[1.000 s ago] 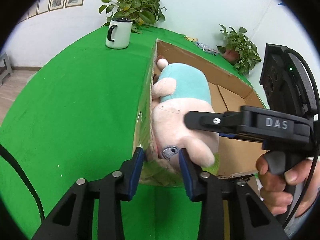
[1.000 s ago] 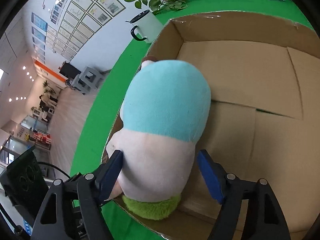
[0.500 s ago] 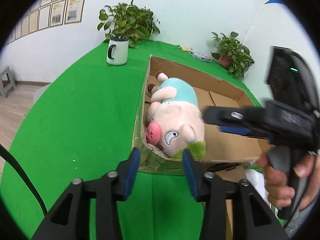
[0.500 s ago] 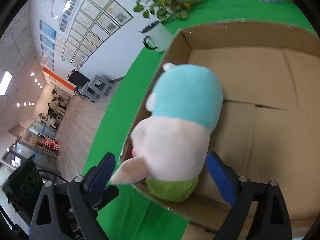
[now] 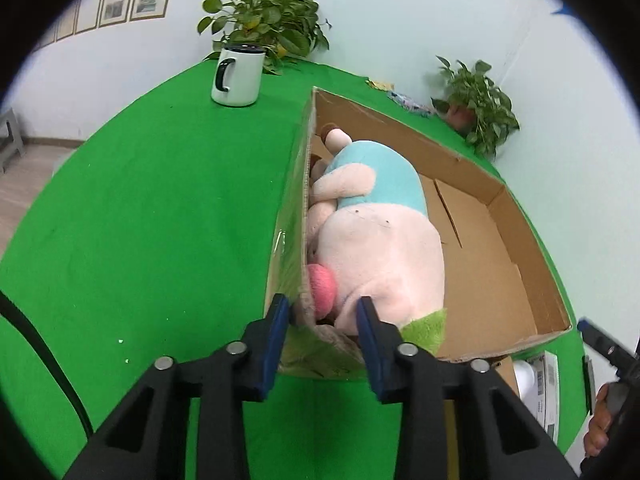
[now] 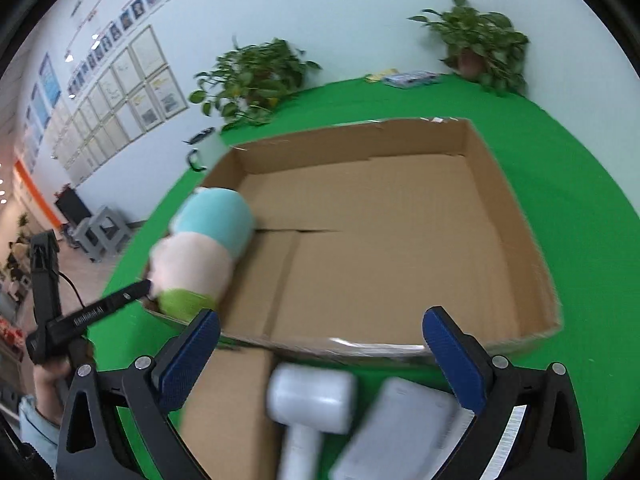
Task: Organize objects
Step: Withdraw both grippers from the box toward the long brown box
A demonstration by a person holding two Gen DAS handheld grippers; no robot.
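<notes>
Plush pig (image 5: pixel 376 240) lies in the box (image 5: pixel 500 276), against its left wall at the near corner. Left gripper (image 5: pixel 322 320) straddles that corner, apparently gripping nothing, probably steadying. Right gripper (image 6: pixel 320 344), spread and empty, hovers above blurred white items (image 6: pixel 312 396) outside the near wall.

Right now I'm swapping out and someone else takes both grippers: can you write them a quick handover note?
Left gripper: jaws open, straddling the near-left corner of the cardboard box, by the plush pig's snout.
Right gripper: jaws open, empty, above the box's near wall.
Done: plush pig lies inside the box against its left wall.
Left: white bottle and white packet sit outside, in front of the box. Mug stands on the green table.
</notes>
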